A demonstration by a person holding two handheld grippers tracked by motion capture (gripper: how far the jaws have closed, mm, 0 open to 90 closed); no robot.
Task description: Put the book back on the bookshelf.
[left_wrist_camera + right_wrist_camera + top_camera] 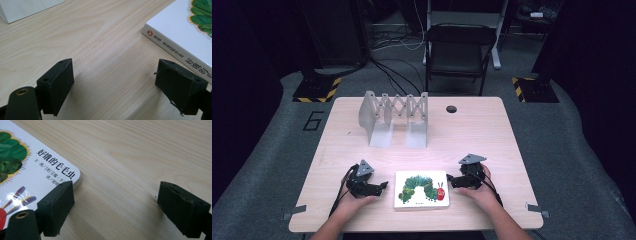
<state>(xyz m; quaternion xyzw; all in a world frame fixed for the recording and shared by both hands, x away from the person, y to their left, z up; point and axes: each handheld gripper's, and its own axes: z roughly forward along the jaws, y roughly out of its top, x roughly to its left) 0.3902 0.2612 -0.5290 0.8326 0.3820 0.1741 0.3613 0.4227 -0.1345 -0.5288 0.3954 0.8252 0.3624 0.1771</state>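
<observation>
A white picture book (422, 189) with a green caterpillar on its cover lies flat near the table's front edge, between my two grippers. My left gripper (383, 185) rests on the table just left of the book, jaws open and empty; in the left gripper view the book's spine (175, 45) runs beside the right jaw. My right gripper (449, 178) sits at the book's right edge, open, with bare wood between its jaws. In the right gripper view the book's corner (50, 170) lies next to the left jaw.
A grey metal expanding book rack (394, 117) stands at the middle back of the wooden table (477, 135). A round cable hole (451, 109) is at the back right. A black chair (459, 50) stands beyond the table.
</observation>
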